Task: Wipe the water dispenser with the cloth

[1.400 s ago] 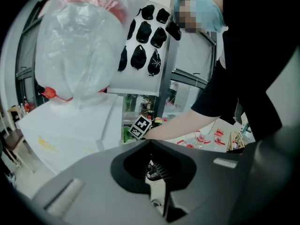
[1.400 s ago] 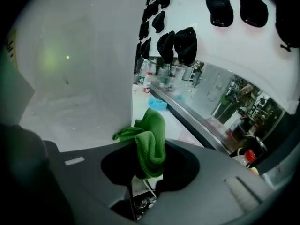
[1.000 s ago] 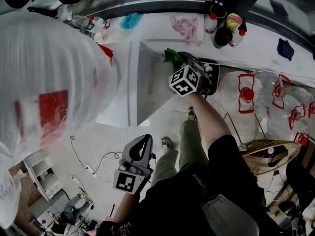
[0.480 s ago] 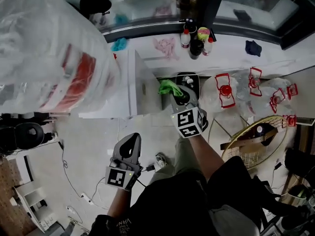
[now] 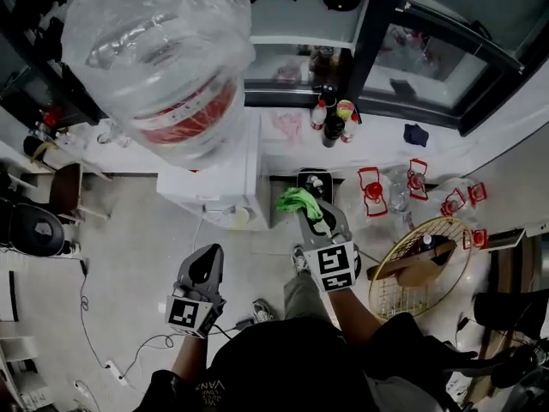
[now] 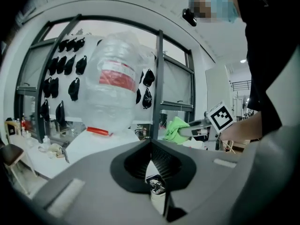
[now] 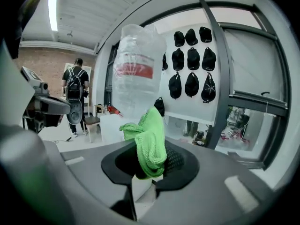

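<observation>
- Grips the cloth (image 5: 298, 202), a bright green one, in the right gripper (image 5: 306, 215): jaws closed on one bunched fold, the rest flopping out past the tips.
- Holds that cloth just to the right of the water dispenser (image 5: 225, 187), close by its right face; cannot tell whether touching or a little apart.
- Carries the left gripper (image 5: 206, 263) lower and nearer, well apart from the dispenser, jaws pressed together with nothing between them.
- Risks losing the cloth: pinched by so small a fold, probably apt to drag free once rubbed hard along a panel.
- Risks scraping bare jaw tips on the casing if the loose part folds back instead of leading the stroke.
- Risks rocking the big wrapped bottle (image 5: 163, 54) standing on top, should a push land high or sideways; gets no bracing from the idle left side.
- Risks clipping the jugs (image 5: 372, 194) with red handles on the floor to the right, given a wide backstroke of the elbow.
- Calls for light, flat strokes with the cloth kept ahead of the tips.
</observation>
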A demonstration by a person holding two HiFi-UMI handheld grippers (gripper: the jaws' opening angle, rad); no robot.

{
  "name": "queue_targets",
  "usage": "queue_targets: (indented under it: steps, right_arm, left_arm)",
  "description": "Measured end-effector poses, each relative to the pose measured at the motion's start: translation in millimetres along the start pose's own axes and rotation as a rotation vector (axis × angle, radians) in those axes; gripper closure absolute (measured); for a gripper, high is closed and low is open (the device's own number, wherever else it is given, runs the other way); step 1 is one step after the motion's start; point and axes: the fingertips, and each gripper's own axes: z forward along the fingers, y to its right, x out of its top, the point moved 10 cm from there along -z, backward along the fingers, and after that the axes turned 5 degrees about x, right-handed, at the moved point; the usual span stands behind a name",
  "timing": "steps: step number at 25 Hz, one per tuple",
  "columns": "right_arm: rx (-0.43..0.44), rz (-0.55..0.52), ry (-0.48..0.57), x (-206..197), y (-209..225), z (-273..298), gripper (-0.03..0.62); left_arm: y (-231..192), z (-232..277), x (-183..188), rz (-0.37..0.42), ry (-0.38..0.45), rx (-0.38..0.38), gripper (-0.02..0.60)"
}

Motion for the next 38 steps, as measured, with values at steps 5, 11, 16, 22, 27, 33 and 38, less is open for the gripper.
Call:
queue_targets:
  steps: [5,11,16,22,27,33,38]
  right_arm:
    - [0.031,-0.022,0.034,15.7,-37.4,-31.1,0.503]
    - [0.052,-0.048,0.055,25.5,-73.4,-58.0,0.503]
    - [0.079,-0.023,0.095,29.0,-104.9,-74.9,0.503]
    - [0.124,-0.024,0.098,29.4,-136.7,-86.5,0.503]
    - [0.146,-0.071,0.084,34.2,-156.2,-88.5,0.503]
    - [0.161,-0.092,0.074,31.7,-172.4,-93.7,0.505]
    - [0.163,-0.053,0.094,28.4,-175.6,-98.2,0.505]
  left_arm:
    - [-11.5,-38.8,2.1,0.008,0.043,0.033,0.578]
    - [-18.5,-78.1,-0.2,0.008,0.075,0.058,0.578]
    - [-30.6,-101.6,-7.6,0.026,0.129,0.071,0.578]
    - [-34.3,-125.7,-9.7,0.036,0.151,0.069,0.58]
    - [-37.2,-141.4,-11.4,0.04,0.149,0.07,0.58]
    - [-41.5,-157.0,-18.9,0.04,0.14,0.084,0.58]
    - [-40.9,-163.0,-19.5,0.046,0.145,0.084,0.58]
